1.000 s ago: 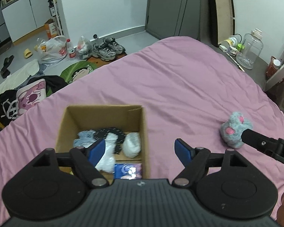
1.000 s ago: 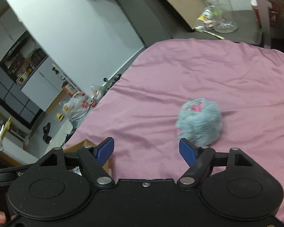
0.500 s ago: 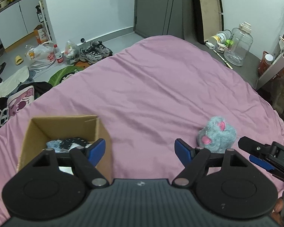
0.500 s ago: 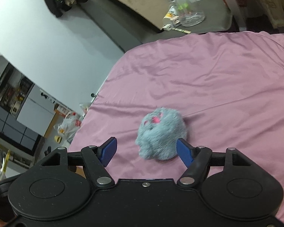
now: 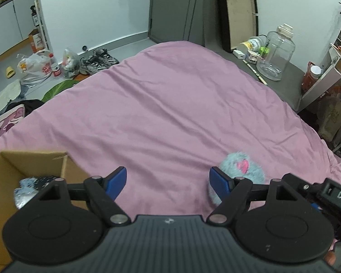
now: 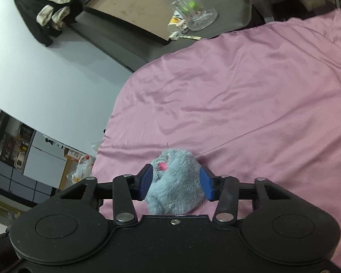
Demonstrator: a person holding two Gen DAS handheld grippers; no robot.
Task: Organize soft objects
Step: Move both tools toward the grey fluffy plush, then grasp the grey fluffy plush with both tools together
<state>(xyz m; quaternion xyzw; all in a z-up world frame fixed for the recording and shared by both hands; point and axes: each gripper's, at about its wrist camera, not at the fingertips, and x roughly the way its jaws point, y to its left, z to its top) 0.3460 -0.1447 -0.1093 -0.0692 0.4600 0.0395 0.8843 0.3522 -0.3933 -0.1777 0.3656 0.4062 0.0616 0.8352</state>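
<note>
So I'm working over the big pink bedsheet point(image 5: 170, 118), which fills everything ahead of both sets of jaws. Off past the outer side of my left gripper point(image 5: 168, 179) sits the open brown cardboard box point(image 5: 2, 175), with some pale soft stuff already in the bottom. That left gripper is spread wide with nothing between its blue pads, just bare sheet.

The thing I care about is the round fuzzy blue-grey plush toy with pink spots point(image 6: 176, 182). It sits on the sheet right between the fingers of my right gripper point(image 6: 176, 182), deep in toward the body. The blue pads point(image 6: 145, 178) are drawn in against its fur on both sides, so I'd call that clamped on the toy, though fluffy fur makes it hard to say how firm the bite really is. From the left camera the same toy is just beyond the left gripper's inner finger.

My take on doing this well: squeeze until the pads hit the stuffing and not just fluff, lift straight up so the sheet doesn't drag along, then carry it across to the box. Keep the left gripper out of the path.
</note>
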